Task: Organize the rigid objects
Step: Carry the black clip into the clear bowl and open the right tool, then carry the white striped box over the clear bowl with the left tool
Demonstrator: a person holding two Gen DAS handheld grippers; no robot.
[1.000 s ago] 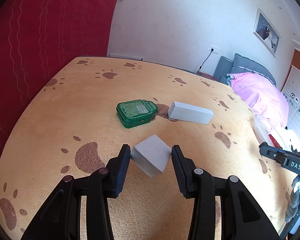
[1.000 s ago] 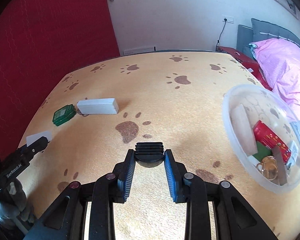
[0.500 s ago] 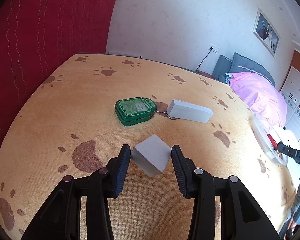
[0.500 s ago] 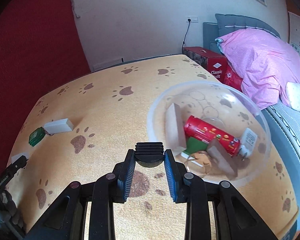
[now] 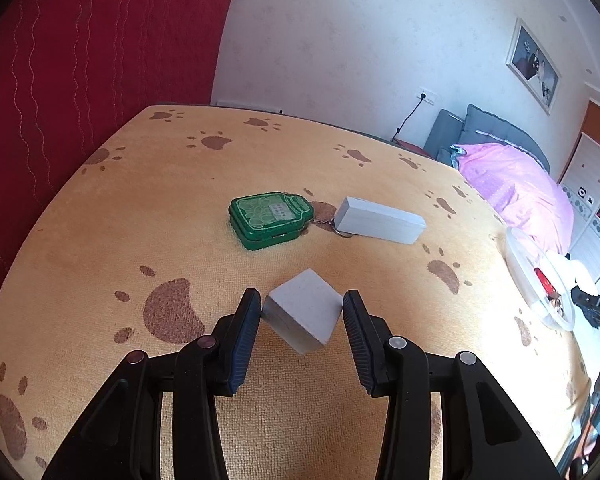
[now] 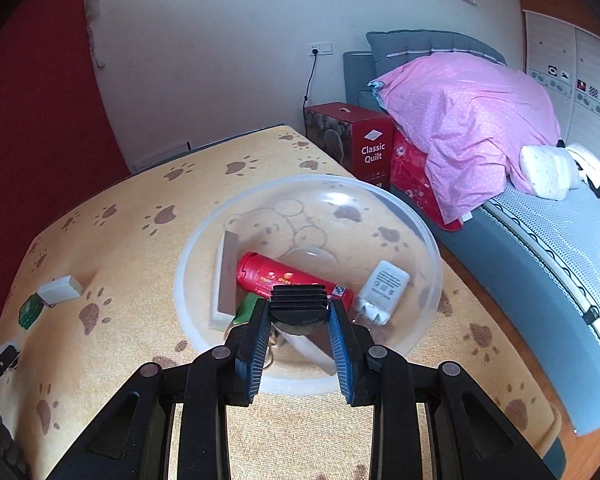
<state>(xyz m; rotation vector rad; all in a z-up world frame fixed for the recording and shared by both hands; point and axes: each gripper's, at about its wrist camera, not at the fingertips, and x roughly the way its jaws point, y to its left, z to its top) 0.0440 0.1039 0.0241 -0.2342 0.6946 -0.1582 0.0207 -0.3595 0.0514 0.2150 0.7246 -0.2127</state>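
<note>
The right gripper point(image 6: 298, 322) has swung over the clear bowl point(image 6: 427, 236) in the last second, jaws clamped on a black ribbed cap point(image 6: 298, 304). Looks like the drop-off step: next it needs to open above the red tube point(image 6: 284, 278) and white charger point(image 6: 385, 285). The left gripper point(image 5: 301, 322) has barely shifted, pinching a grey block point(image 5: 303, 318). Beyond it lie the green tin point(image 5: 270, 218) and long white box point(image 5: 379, 221) on the paw-print cloth point(image 5: 140, 208). Farther off, a pink duvet point(image 6: 467, 104).
</note>
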